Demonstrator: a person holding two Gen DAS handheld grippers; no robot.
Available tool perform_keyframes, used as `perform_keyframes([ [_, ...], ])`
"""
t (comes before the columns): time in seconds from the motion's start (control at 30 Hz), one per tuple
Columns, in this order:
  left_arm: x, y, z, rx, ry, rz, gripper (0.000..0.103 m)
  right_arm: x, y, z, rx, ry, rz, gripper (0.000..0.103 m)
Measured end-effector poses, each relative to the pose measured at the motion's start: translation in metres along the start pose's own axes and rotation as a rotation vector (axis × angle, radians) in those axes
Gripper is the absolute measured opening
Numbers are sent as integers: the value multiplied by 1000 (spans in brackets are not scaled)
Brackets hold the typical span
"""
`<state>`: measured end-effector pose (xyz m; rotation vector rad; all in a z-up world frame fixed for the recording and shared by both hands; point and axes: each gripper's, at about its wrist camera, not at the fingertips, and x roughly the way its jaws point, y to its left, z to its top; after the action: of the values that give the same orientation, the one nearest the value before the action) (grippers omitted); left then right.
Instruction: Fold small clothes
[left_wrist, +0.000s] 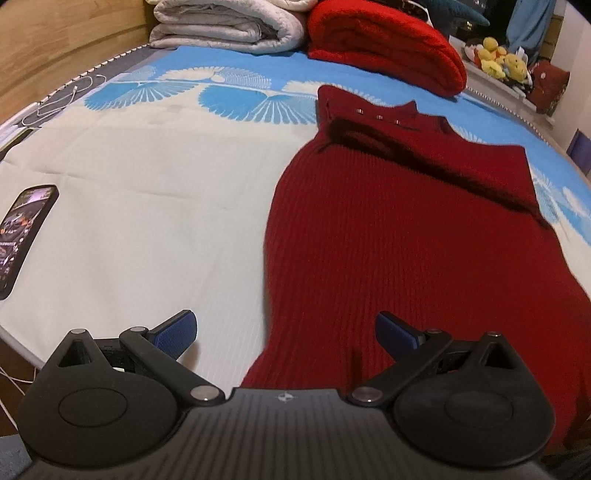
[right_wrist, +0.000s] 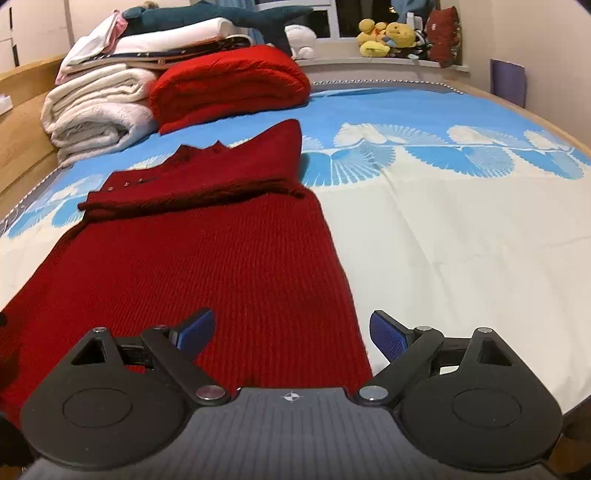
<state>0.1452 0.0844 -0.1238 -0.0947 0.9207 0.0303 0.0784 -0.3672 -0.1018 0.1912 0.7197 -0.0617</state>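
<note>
A dark red rib-knit sleeveless garment lies flat on the bed, which is covered by a cream sheet with a blue fan-leaf print. The garment's hem end reaches toward the near edge of the bed and its collar end points toward the far edge. Across its upper part a band of the knit is folded over, and 3 small metal snaps show in a row near the collar.

The left hand-held gripper hangs over the garment's left edge near the hem, its blue-padded fingers spread wide with nothing between them; 1 pad is over the bare sheet, the other over the knit. The right hand-held gripper hangs over the garment's right edge, its jaws also spread wide and empty, 1 blue pad above the cream sheet and the other above the red knit; whether the pads touch the cloth cannot be told.

At the far edge of the bed sit a folded bright red blanket and, just beside it toward the wooden headboard corner, a stack of folded cream-white blankets. A black smartphone with a lit screen lies on the sheet near the left edge, with a white cable further along that edge. Yellow plush toys sit on the window sill beyond the bed
</note>
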Motion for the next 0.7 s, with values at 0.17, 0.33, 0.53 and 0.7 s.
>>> perform_keyframes([
  [0.17, 10, 1, -9, 25, 41, 10, 103, 0, -8, -11, -11, 50, -24, 91],
  [0.33, 32, -4, -13, 71, 101, 18, 103, 8, -21, -16, 28, 99, -39, 92],
  [0.53, 33, -6, -15, 76, 92, 11, 103, 31, -26, -21, 105, 231, 27, 94],
  [0.7, 31, -7, -16, 83, 107, -29, 103, 33, -15, -23, 53, 238, 70, 94],
])
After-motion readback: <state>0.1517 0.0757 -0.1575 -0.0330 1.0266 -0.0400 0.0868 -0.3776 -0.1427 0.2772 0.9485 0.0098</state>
